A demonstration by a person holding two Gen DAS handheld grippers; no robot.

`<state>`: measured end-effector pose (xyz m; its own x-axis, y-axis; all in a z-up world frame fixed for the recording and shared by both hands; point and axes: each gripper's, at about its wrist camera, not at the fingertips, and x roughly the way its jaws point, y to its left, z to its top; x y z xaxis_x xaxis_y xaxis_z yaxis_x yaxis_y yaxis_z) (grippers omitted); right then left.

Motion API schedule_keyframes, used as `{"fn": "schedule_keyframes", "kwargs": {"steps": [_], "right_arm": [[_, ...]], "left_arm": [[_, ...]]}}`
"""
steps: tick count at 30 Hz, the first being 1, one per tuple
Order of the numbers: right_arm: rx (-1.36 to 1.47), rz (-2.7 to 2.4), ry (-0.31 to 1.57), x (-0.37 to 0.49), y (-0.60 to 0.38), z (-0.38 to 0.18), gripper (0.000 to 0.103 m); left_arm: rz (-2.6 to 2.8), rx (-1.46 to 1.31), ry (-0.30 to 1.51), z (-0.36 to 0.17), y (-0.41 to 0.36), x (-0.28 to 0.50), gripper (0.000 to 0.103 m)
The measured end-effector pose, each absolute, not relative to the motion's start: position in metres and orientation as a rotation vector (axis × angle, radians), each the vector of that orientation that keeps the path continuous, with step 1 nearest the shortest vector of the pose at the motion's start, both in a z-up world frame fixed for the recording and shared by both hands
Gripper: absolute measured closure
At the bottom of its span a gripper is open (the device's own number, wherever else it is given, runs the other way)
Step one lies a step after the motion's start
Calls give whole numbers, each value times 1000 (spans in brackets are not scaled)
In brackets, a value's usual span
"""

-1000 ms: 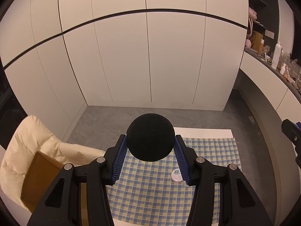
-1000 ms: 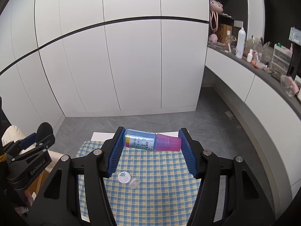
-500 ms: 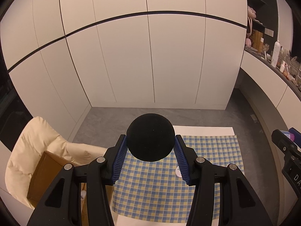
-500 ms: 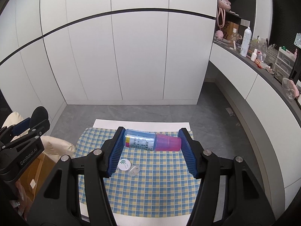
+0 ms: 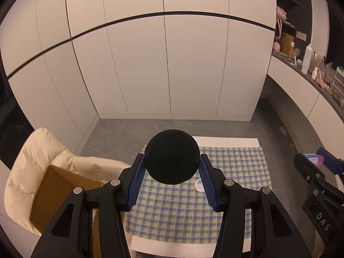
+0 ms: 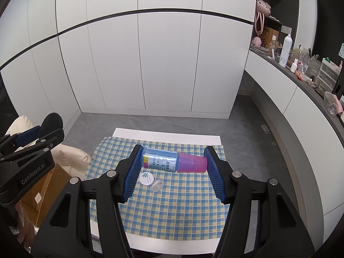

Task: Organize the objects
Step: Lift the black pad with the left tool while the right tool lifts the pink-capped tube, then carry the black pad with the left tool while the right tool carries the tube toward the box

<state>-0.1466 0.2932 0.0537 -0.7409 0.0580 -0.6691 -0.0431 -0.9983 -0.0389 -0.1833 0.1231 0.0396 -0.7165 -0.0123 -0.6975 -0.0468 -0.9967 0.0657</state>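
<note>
At the far left an open brown cardboard box (image 5: 60, 195) sits on a cream cushioned chair (image 5: 38, 150); its contents are not visible. The left tongs (image 5: 171, 176) clamp a round black foam ball (image 5: 171, 156) above the blue-and-yellow checked cloth surface (image 6: 172, 210). Still lying there: 1 white round lid (image 6: 146, 178) and 1 small clear cap (image 6: 157, 185). The right tongs (image 6: 173, 167) grip, end to end, a blue labelled can nested in a pink plastic cup (image 6: 174, 160). So 2 items are in transit, 2 left.

1. My left gripper (image 5: 172, 172) clamps a black ball (image 5: 171, 156) between its blue pads.
2. Below lies the checked cloth (image 5: 236, 172), with a white round lid (image 5: 198, 185) on it.
3. A cardboard box (image 5: 56, 195) sits on a cream cushion (image 5: 32, 161) at left.
4. My right gripper (image 5: 316, 163) shows at the right edge.
</note>
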Motion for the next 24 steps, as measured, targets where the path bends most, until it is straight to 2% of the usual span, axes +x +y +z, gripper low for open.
{"fn": "schedule_keyframes", "kwargs": {"steps": [12,24], "right_arm": [[-1134,2914,31,-97,289,46,43],[-1182,2939,66,-33,288,22,43]], "left_arm": [[2931,-1110,168,49,115,-128,52],[2950,-1146,152,22,96,-56,52]]}}
